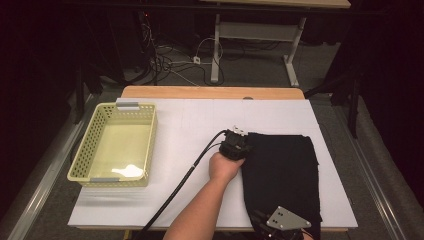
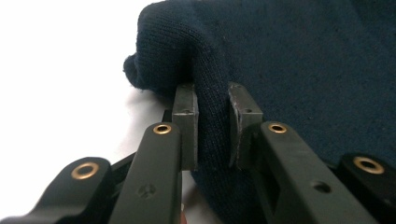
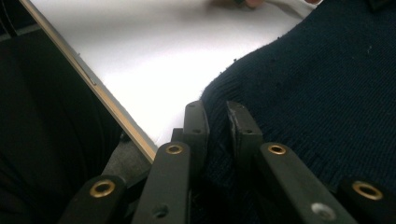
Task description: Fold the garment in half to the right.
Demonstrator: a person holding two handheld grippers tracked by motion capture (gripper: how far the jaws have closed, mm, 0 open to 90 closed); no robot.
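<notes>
Garment: the dark knit sweater (image 1: 282,175) lies folded on the right half of the white table (image 1: 200,125), its near edge reaching the table's front edge.
Left gripper (image 2: 212,123): your jaws pinch a raised fold at the sweater's far-left corner; knit fills the gap between the pads.
Right gripper (image 3: 217,126): your jaws are clamped on the ribbed hem at the near-left corner, just beside the table's rim.
Step in hand: probably another fold or a lift toward the basket (image 1: 116,145), which stands well apart at the left.
How to do it well: raise both corners together, keep the edge between them taut, and move evenly so no layer slips out.
Hard to make out: how many layers each pinch holds; in the high view the right gripper (image 1: 280,227) is cut off at the bottom edge.
</notes>
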